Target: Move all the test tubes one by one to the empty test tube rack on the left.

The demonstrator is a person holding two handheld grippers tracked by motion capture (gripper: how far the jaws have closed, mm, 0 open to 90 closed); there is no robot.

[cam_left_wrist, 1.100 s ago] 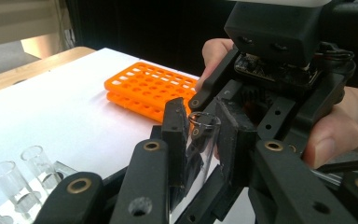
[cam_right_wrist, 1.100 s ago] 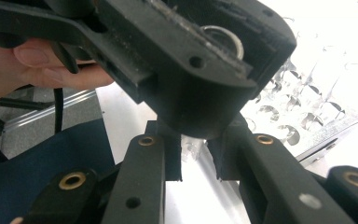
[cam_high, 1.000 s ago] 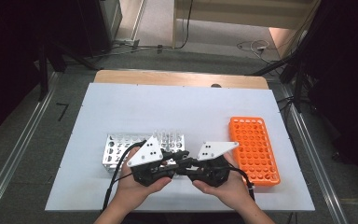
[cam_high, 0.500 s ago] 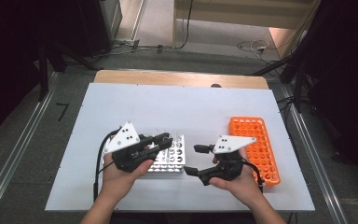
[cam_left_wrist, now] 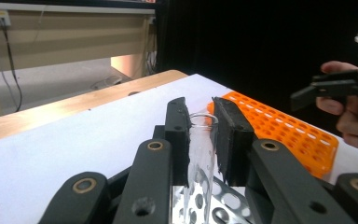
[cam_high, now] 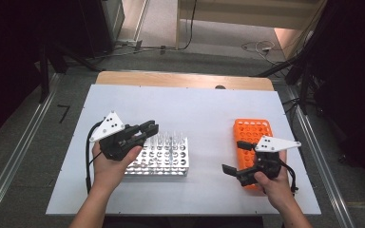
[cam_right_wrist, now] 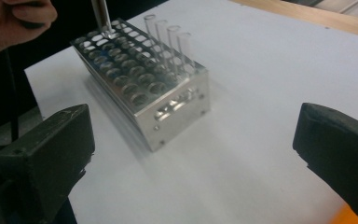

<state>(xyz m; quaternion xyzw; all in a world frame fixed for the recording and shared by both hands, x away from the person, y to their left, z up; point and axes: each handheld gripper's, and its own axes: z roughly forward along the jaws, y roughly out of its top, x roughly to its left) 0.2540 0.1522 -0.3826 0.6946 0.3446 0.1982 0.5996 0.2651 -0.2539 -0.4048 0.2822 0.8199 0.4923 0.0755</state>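
Left gripper (cam_high: 148, 129) closed on a clear tube (cam_left_wrist: 200, 154), fingers (cam_left_wrist: 178, 135) pressing it from both sides just below its open rim. Tube upright, lower end over the metal rack (cam_high: 164, 156), at a hole near that rack's left end; in the right gripper view the tube's tip (cam_right_wrist: 103, 18) at or just inside a hole in the top plate, cannot tell which. Four more clear tubes (cam_right_wrist: 168, 39) standing in a row at the rack's far side, near one end. Rack resting on the white worktop (cam_high: 195, 109), left of middle, under the left hand (cam_high: 108, 166).

Right gripper (cam_high: 233, 159) spread wide, fingers (cam_right_wrist: 46, 149) well apart with nothing between them; jaws just been opening. Pointed leftward toward the metal rack, low over bare worktop. Held by the right hand (cam_high: 273, 185) near the worktop's front right.

Orange rack (cam_high: 253, 137) lying at the right side of the worktop, just beside and partly under the right gripper, well apart from the metal rack. Many round holes across its top, no tubes seen in those that show. A strip of bare wood (cam_high: 185, 80) along the worktop's far edge.
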